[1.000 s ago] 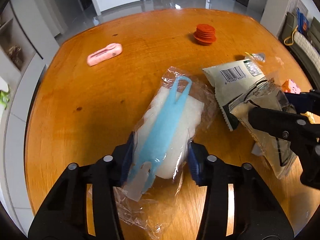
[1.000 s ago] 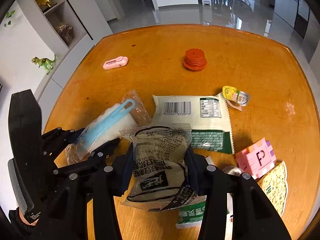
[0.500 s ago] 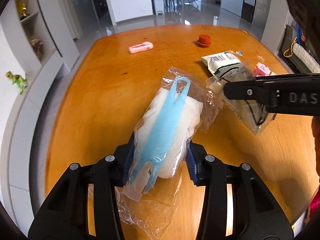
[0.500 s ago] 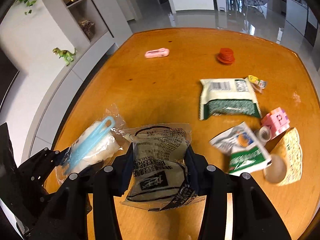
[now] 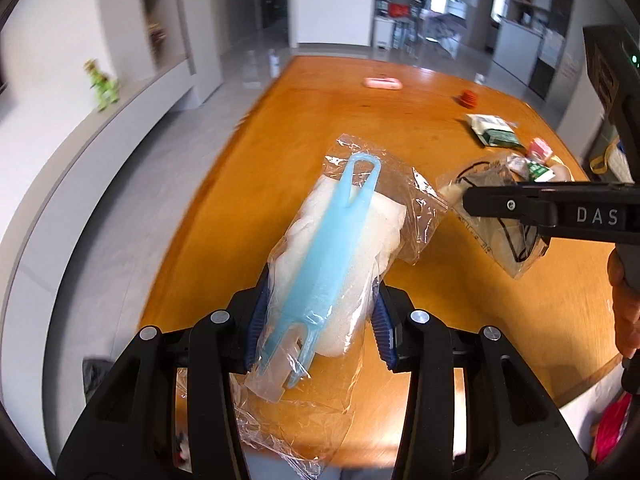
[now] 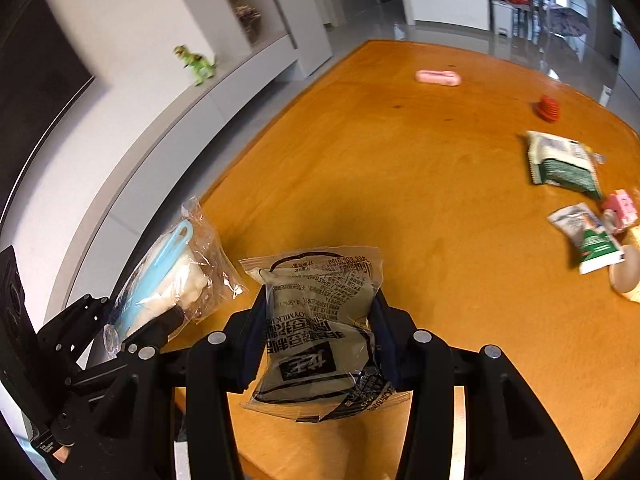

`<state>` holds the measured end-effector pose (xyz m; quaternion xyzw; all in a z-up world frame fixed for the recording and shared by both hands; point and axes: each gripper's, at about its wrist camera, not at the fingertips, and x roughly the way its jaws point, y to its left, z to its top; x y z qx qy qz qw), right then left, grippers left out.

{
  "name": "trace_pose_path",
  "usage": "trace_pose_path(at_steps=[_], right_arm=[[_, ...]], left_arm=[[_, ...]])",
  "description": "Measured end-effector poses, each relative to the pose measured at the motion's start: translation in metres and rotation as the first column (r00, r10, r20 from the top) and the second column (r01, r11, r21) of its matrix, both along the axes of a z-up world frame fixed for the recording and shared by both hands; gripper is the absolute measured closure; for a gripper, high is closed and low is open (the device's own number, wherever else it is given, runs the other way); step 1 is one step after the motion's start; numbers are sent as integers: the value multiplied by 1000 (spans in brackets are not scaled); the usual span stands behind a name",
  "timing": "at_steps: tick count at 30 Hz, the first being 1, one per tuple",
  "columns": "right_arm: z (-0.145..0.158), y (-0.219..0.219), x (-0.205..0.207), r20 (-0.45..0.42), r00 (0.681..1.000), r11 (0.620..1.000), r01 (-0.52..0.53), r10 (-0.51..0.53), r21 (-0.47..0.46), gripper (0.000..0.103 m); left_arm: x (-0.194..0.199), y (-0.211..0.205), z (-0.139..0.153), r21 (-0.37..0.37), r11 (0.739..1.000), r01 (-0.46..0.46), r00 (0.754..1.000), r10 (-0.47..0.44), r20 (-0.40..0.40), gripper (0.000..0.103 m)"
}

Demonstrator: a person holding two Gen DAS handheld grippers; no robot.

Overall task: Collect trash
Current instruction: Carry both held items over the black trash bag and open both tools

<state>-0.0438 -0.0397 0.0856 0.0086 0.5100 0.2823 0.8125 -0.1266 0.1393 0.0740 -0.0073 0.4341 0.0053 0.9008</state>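
Two hand-held grippers hang above the near corner of an orange wooden table (image 6: 400, 184), each carrying one piece of trash.

The left gripper (image 5: 318, 320) pinches a clear plastic bag (image 5: 332, 264) between its blue pads. The bag holds a white spongy lump and a pale blue plastic handle, and it hangs over the table's left edge, with loose film trailing below the fingers.

Just to its right, over the table's near edge, the right gripper (image 6: 318, 336) is clamped on a crinkled printed wrapper (image 6: 320, 320), clear with dark lettering, clear of the wood.

Farther right on the table lie more pieces: a green-and-white packet (image 6: 560, 160), a smaller green-and-white sachet (image 6: 586, 240) nearer the right edge, and a pink block (image 6: 620, 206) between them. At the table's far end sit a pink case (image 6: 438, 77) and a red ridged cap (image 6: 547, 108).

No bin shows in either view. Carrying well probably means holding both grips steady, keeping the loose film from snagging the table edge, and letting go only once each piece is over the bin.
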Motion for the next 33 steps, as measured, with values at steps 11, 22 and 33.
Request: trace_pose_path(at_steps=[11,22,33], right_arm=[[-13,134,-95,-14,949,949,-314,314,-1,54],[-40,266,-177,-63,828,830,-558,557,4,54],[-40,334,-205,15,790,790,-613,614,-13,23]], left_arm=[[-134,125,-24,-38,941,-335,942,336,-6,59],[-242,223,-73,-85,764,-639,768,631,-108,58],[-292,261,-81,-76,616,-784,621,773,-129,6]])
